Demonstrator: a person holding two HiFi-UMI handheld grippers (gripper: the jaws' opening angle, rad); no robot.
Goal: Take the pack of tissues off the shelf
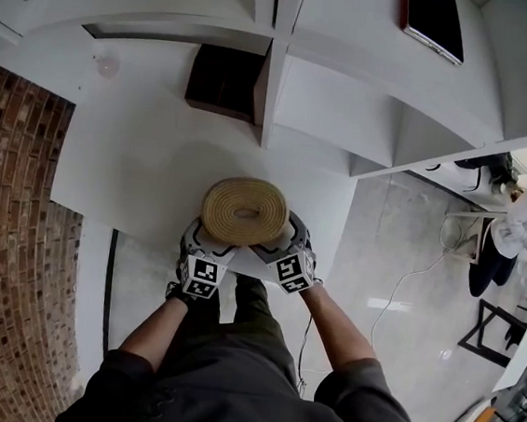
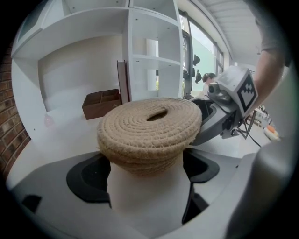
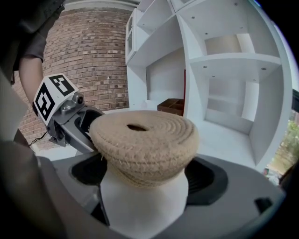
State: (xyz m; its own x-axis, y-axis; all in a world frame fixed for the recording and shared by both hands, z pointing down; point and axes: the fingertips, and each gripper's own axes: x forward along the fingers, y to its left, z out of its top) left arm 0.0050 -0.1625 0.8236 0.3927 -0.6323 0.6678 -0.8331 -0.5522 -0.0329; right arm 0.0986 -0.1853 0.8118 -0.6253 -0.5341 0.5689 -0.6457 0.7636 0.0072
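The round woven rope tissue holder, with a slot in its top, is over the front edge of the white shelf ledge, held from two sides. The left gripper has its white jaws drawn narrow on the holder's lower side, and the right gripper grips the opposite side the same way. Whether the holder rests on the ledge or hangs clear of it cannot be told. A dark brown compartmented box stands at the ledge's back edge, and a brick wall runs beyond its left edge
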